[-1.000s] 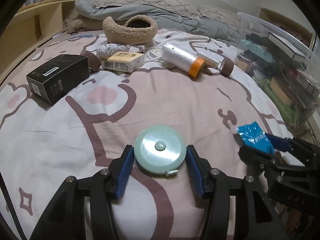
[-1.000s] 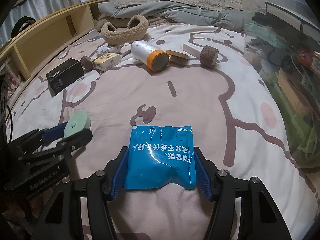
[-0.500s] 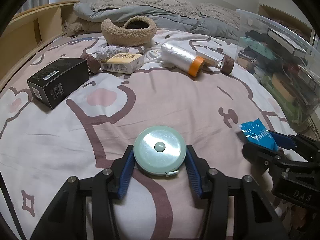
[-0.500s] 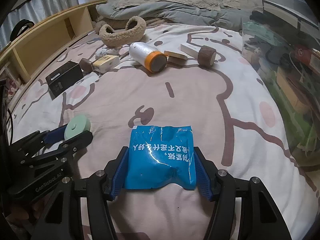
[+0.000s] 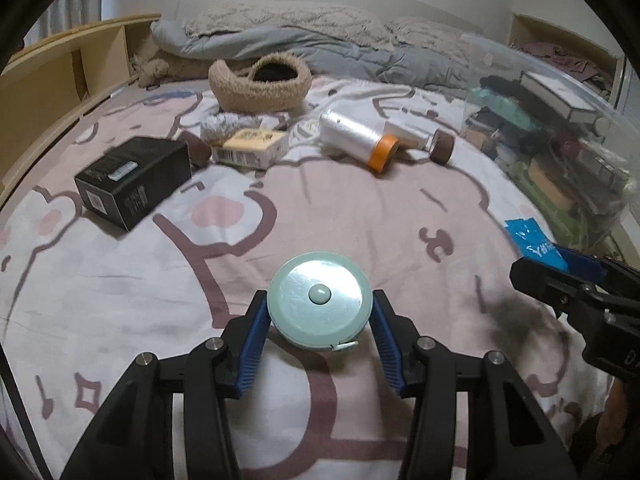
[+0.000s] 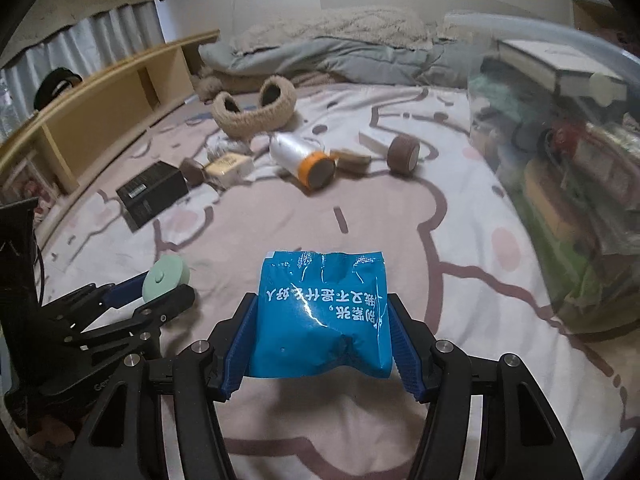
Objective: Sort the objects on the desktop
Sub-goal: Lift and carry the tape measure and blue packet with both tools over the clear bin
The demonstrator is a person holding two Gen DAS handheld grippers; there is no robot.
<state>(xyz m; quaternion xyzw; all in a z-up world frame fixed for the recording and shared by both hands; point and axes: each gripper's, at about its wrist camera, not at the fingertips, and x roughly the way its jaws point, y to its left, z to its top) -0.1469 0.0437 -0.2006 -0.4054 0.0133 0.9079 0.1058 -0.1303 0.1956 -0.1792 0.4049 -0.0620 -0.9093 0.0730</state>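
Left wrist view: left tongs clamp rigid tape measure by rim; right tongs pinch soft, crinkly blue sachet at edges.

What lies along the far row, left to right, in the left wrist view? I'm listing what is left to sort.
Black box → yellow box → white roll with orange end → brown roll → clear storage bin.

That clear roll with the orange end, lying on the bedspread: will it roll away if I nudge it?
Probably: the roll lies on its round side, so a sideways nudge could roll it. The soft bedspread should slow it. Its glossy wrap may be slippery for the tongs.
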